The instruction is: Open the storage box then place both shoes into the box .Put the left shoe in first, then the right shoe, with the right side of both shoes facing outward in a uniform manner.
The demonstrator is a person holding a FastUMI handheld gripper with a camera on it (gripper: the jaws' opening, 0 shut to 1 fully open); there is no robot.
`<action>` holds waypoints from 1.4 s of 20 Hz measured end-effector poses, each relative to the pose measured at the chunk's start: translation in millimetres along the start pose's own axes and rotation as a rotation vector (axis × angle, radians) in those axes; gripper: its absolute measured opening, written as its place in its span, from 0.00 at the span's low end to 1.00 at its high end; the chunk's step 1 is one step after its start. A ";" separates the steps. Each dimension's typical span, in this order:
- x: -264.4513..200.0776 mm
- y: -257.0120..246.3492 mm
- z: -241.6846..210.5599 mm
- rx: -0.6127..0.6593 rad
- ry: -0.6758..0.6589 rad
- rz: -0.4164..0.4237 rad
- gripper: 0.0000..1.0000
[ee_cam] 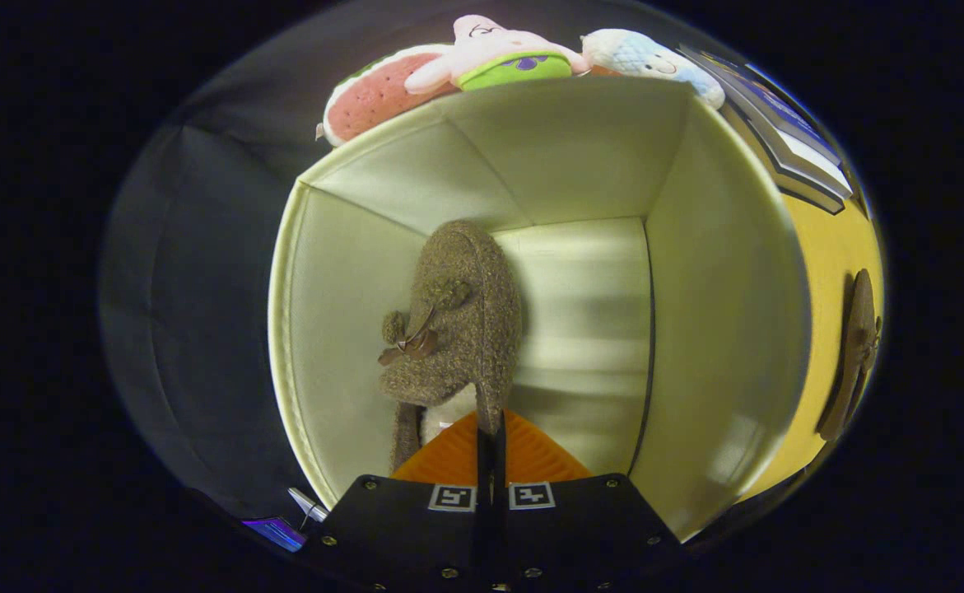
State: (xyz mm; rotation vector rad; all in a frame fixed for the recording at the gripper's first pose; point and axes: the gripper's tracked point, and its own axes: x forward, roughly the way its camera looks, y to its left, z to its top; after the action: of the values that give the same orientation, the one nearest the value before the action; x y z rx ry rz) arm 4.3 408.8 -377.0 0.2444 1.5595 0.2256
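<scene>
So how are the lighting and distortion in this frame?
Gripper view: fisheye bends the box walls outward; light falls in bands on its floor; the shoe is sharp and casts a soft shadow to its right; the tool is shut on its heel edge; surroundings left of the box are dim.

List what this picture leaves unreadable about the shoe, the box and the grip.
- Shoe heel end: hidden behind the gripper, whose fingers are closed on its rim.
- Box floor beneath the shoe: hidden by the shoe itself.
- Second shoe outside the box: seen edge-on past the box wall, so which side faces out is unclear.
- Box lid: cannot be made out.
</scene>
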 end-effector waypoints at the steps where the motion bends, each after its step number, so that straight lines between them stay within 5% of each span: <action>1: 7.3 -5.0 0.2 -0.015 0.006 -0.024 0.00; 6: 10.3 -14.3 7.0 -0.126 -0.024 -0.087 0.02; 8: 5.3 -9.3 9.3 -0.161 -0.038 -0.061 0.13; 9: -0.3 -10.5 12.0 -0.189 -0.059 -0.069 0.32; 11: -21.0 -6.1 21.0 -0.254 -0.120 -0.057 0.46; 17: -118.5 -15.9 23.6 -0.379 -0.237 0.067 0.46; 28: -205.0 -165.2 22.6 -0.224 -0.331 0.007 0.46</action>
State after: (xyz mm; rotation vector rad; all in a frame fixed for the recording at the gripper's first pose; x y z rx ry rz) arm 24.9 190.2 -229.9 0.1040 1.1947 0.3453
